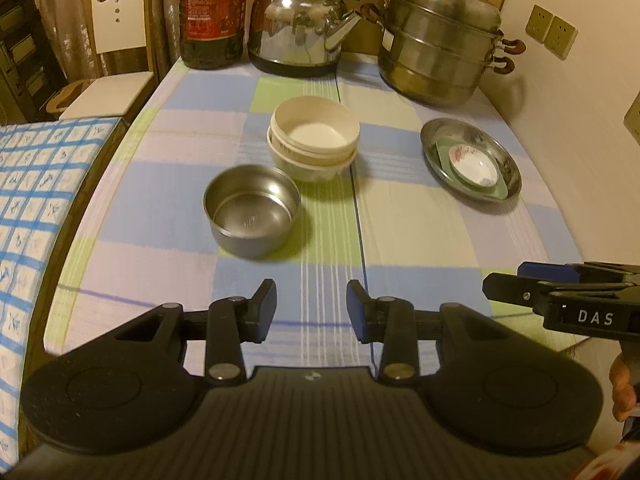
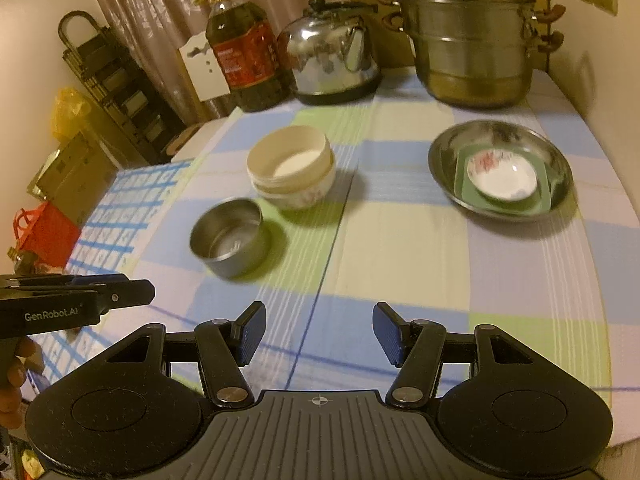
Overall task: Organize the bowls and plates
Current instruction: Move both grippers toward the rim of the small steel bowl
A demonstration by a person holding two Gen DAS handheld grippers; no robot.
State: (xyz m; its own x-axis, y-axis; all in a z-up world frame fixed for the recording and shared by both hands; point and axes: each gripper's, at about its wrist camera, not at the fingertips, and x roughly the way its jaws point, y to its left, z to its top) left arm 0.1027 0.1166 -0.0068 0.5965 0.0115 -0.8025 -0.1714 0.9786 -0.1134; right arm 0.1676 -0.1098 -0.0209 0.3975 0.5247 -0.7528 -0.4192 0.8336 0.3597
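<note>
Both spread, empty grippers, left gripper (image 1: 311,307) and right gripper (image 2: 319,333), hover over the checked-cloth bench (image 1: 420,216); likely next, nesting the round steel bowl (image 1: 252,215) into the stacked cream bowls (image 1: 314,142) beside it.

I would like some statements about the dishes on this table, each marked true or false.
1. The steel bowl is empty. True.
2. The cream bowls are stacked. True.
3. The small white dish lies directly on the tablecloth. False: it sits on a green plate inside the steel plate.
4. The left gripper holds the steel bowl. False: its jaws are open and empty.
5. The right gripper holds nothing. True.
6. The kettle stands between the oil bottle and the steamer pot. True.
</note>
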